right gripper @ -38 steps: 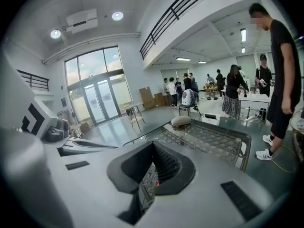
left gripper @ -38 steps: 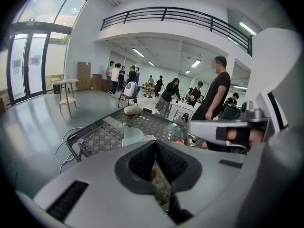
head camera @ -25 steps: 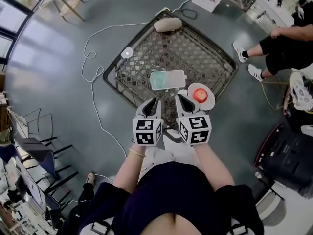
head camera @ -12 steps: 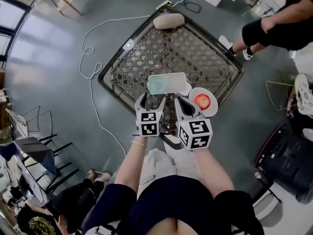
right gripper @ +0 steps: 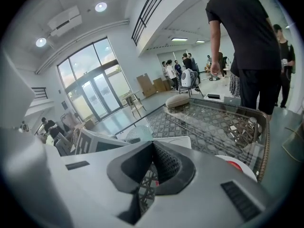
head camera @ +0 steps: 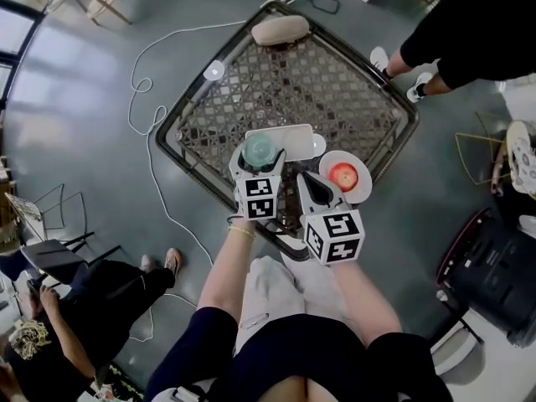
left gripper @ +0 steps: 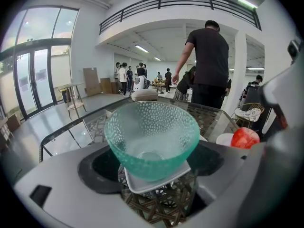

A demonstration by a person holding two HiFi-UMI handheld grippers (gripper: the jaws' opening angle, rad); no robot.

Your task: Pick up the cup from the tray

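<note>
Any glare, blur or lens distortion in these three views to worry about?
Head view: strong fisheye, the floor curves, light is even, and the table is sharp. Left gripper view: black vignette at the corners, the cup is crisp, the windows at left are washed out, and there is sheen on the table glass. Right gripper view: same vignette, and the railing is bowed.

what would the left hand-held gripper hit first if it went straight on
Likely the cup on the tray; it seems to sit between the left hand-held gripper's jaws, which have just been opening.
</note>
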